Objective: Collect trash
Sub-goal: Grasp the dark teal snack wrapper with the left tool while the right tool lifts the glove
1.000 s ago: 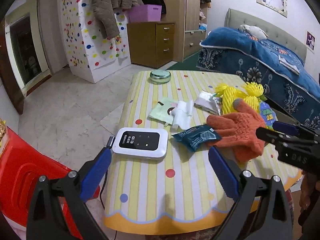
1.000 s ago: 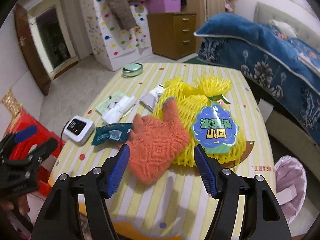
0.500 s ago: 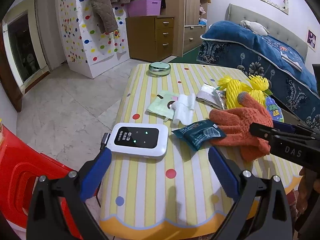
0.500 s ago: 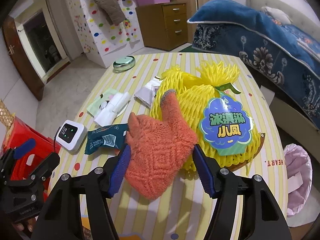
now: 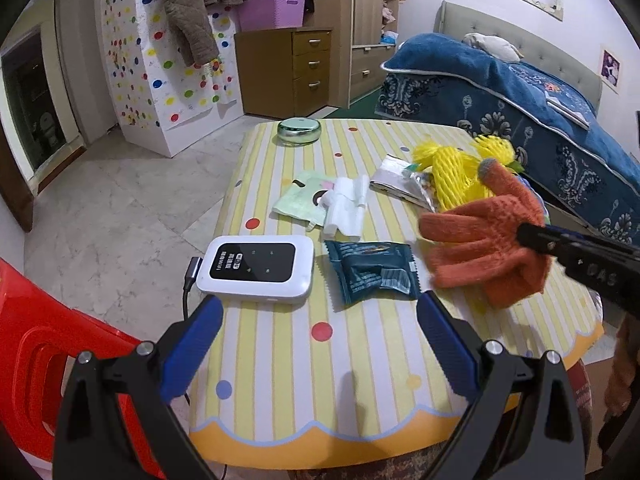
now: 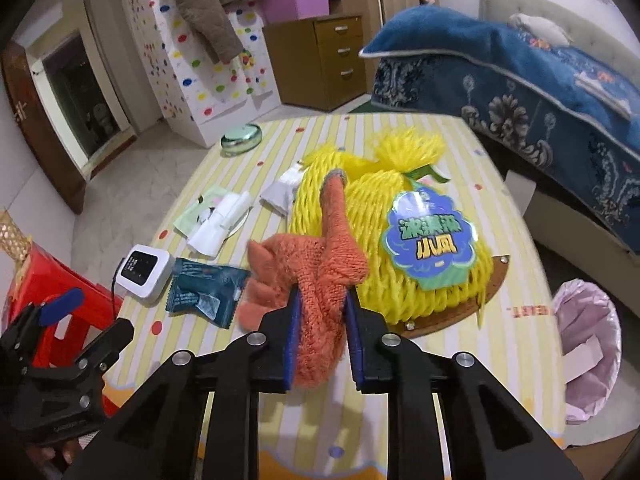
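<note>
Orange knit glove sits bunched between the closing right gripper pads, fingers pointing away toward the yellow mesh bag; left gripper hangs open nearby.

Both cameras ride on the hand-held tools and look forward and down along their own jaws, over the striped table toward the dresser and bed. The left view sits at the near left corner, close above the router. The right view sits further right, very near the glove and yellow net. Both share the tabletop: glove, wrapper, router, tin. Each also catches the other tool at its edge, and the right view alone shows the bin
</note>
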`<act>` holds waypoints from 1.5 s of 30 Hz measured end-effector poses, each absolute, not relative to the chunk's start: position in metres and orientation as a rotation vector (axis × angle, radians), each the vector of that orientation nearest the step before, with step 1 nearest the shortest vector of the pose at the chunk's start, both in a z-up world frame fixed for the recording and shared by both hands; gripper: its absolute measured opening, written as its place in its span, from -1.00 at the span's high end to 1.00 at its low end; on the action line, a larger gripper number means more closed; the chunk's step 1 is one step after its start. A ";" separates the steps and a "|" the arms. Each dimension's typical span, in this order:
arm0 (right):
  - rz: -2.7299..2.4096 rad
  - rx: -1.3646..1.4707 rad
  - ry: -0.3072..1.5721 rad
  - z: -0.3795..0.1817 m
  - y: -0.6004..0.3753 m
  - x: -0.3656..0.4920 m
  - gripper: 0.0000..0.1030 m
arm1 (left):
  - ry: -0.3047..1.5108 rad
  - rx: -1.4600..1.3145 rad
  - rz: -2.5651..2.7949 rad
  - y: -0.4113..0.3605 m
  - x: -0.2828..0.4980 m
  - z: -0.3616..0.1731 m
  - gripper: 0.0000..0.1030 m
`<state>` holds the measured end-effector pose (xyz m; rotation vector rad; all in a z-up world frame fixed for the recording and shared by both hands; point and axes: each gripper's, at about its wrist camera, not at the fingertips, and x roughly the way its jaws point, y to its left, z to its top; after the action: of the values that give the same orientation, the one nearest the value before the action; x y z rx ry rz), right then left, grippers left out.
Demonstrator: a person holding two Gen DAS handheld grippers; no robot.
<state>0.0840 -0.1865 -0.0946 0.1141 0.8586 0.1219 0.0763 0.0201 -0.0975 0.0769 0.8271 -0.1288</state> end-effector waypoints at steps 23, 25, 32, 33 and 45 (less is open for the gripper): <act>0.176 0.112 0.662 -0.035 -0.222 0.037 0.62 | 0.913 0.117 -0.166 -0.016 0.117 -0.137 -0.19; 0.173 0.118 0.667 -0.037 -0.227 0.037 0.62 | 0.912 0.117 -0.187 -0.018 0.120 -0.138 -0.19; 0.150 0.132 0.672 -0.040 -0.240 0.030 0.62 | 0.940 0.083 -0.361 -0.036 0.113 -0.143 -0.05; 0.145 0.137 0.671 -0.040 -0.243 0.030 0.62 | 0.940 0.078 -0.397 -0.039 0.110 -0.143 -0.05; 0.103 0.158 0.671 -0.042 -0.263 0.026 0.62 | 0.859 0.136 -0.387 -0.040 0.099 -0.126 -0.66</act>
<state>0.0261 -0.2632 -0.0424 0.1585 0.6714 0.1033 0.0986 -0.0401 -0.1263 0.1363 0.8594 -0.3874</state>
